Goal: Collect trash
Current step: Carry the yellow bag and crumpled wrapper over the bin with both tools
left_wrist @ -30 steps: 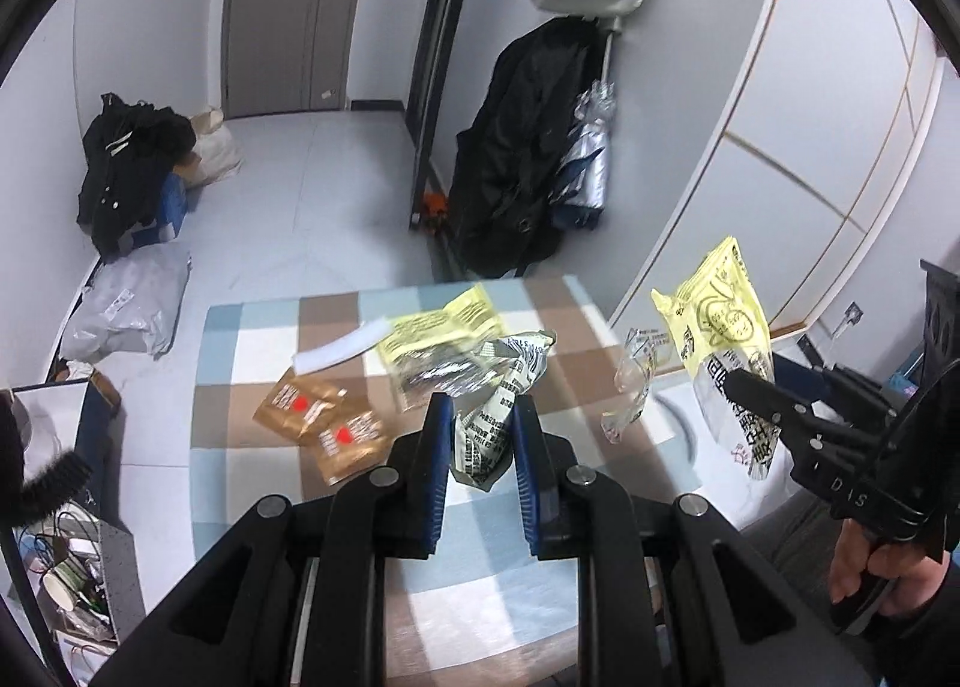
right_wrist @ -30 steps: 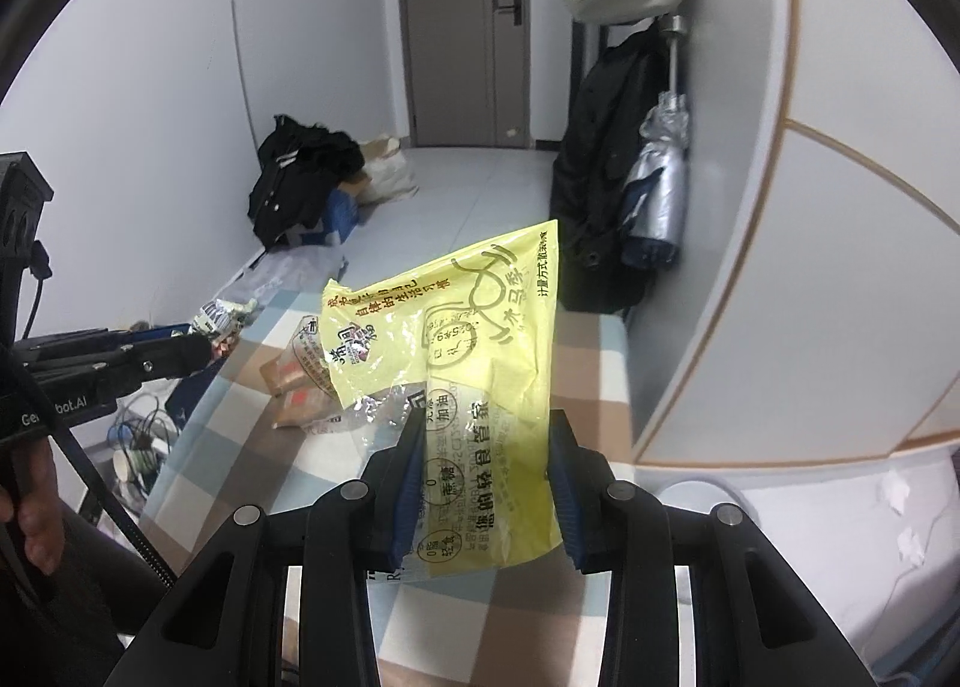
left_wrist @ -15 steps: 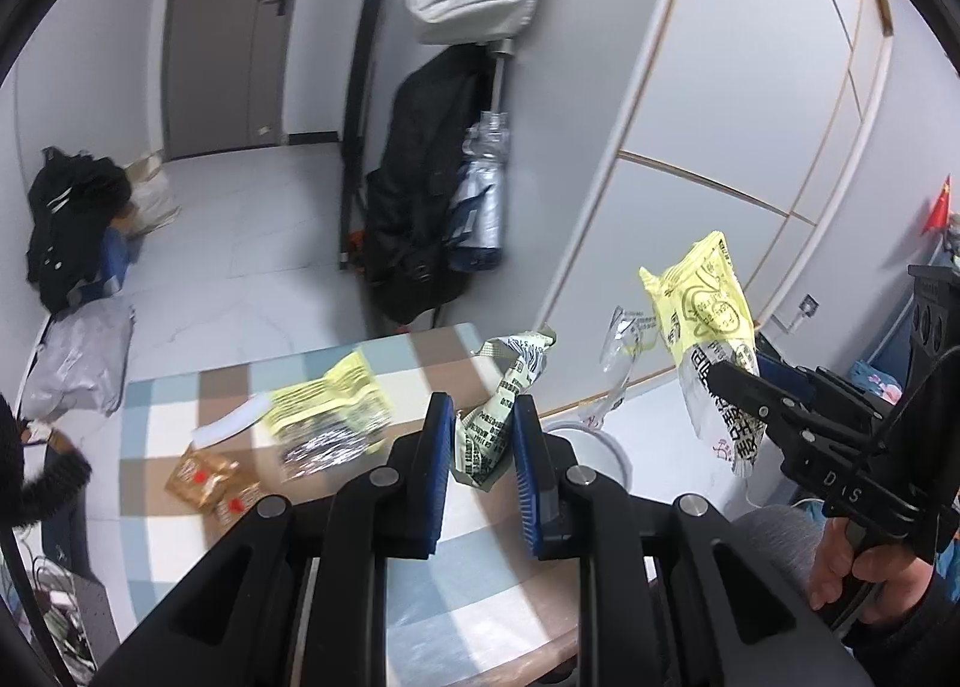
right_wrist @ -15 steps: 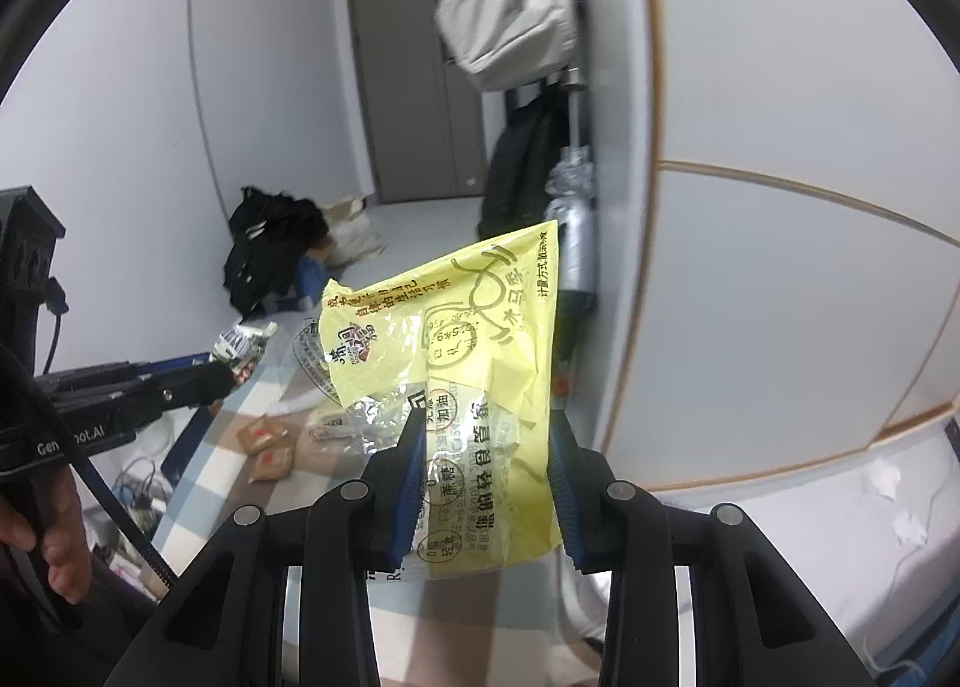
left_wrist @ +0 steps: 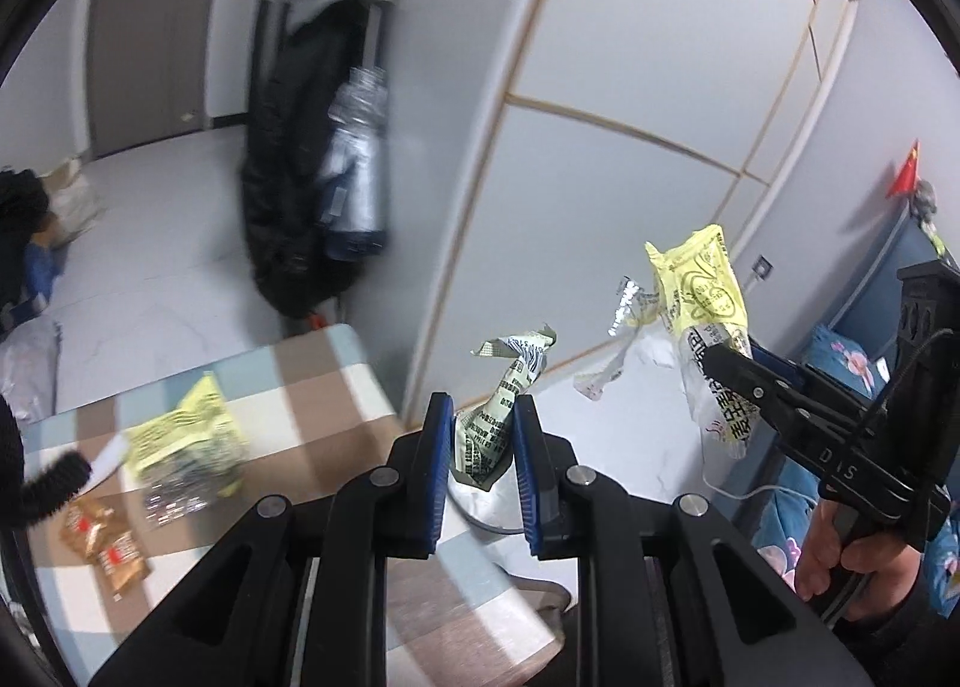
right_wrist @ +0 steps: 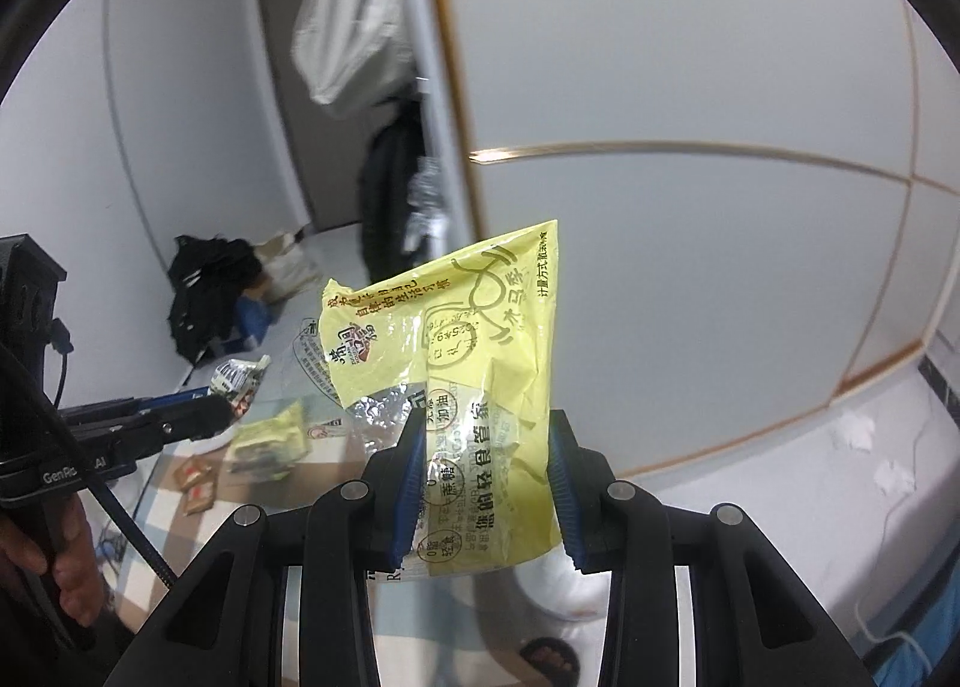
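My left gripper is shut on a crumpled green-and-white wrapper, held past the right edge of the checkered table. My right gripper is shut on a yellow snack bag, also seen in the left wrist view to the right of the left gripper. Below both grippers a white trash bin stands on the floor; in the right wrist view the bag hides most of it. On the table lie another yellow wrapper and brown sachets.
A white panelled wall stands close behind the bin. A dark coat and umbrella hang by the wall. Clothes and bags lie on the floor farther back. A blue floral bed cover is at the right.
Both grippers have swung right with their wrappers, from over the table to beyond its right edge, above the white bin. Both grips are unchanged.
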A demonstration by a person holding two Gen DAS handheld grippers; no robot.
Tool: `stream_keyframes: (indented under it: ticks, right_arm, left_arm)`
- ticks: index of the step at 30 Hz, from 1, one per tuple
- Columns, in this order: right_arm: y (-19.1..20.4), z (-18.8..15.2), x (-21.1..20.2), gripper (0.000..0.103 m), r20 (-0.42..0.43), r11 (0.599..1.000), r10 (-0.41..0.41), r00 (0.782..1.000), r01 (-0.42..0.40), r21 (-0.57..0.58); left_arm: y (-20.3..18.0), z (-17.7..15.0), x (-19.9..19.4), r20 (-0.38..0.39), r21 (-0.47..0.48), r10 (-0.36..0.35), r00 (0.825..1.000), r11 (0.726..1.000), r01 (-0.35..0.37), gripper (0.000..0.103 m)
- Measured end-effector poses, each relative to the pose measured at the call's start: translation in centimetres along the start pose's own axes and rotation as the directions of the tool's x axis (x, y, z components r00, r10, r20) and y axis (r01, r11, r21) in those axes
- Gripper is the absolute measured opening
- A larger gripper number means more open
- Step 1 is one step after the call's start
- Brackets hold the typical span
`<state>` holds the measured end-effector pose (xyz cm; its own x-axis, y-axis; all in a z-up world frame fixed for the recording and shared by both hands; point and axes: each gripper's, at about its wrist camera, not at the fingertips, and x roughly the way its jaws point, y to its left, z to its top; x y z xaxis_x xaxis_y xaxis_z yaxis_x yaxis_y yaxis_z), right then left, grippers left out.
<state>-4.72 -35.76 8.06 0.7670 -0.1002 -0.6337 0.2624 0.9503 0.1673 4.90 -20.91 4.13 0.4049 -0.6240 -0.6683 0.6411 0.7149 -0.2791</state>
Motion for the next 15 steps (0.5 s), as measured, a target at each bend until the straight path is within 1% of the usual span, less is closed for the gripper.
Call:
stream_keyframes:
  ticks: [4,7,11,12,15]
  right_arm:
    - [-3.8,-0.9,1.2,0.036,-0.036,0.997,-0.038,0.999,0.040,0.064]
    - [-6.4,-1.6,2.4,0.036,-0.071,0.993,-0.048,0.996,0.055,0.105]
    - [-9.9,-3.2,4.6,0.036,-0.123,0.984,-0.051,0.991,0.071,0.164]
    - [-10.5,-3.7,5.2,0.036,-0.138,0.981,-0.053,0.989,0.077,0.176]
    - [-12.9,-5.3,7.5,0.036,-0.190,0.971,-0.050,0.980,0.092,0.220]
  left_arm:
    - [-2.2,0.4,3.4,-0.062,0.030,-0.042,0.997,0.999,0.044,0.015]
    - [-3.6,0.4,6.7,-0.128,0.037,-0.076,0.989,0.996,0.081,0.015]
    - [-5.0,0.2,10.8,-0.221,0.015,-0.129,0.967,0.991,0.135,0.015]
    - [-5.4,0.0,12.1,-0.246,0.008,-0.140,0.959,0.989,0.146,0.015]
    - [-5.9,-0.2,14.7,-0.295,-0.006,-0.150,0.944,0.988,0.155,0.015]
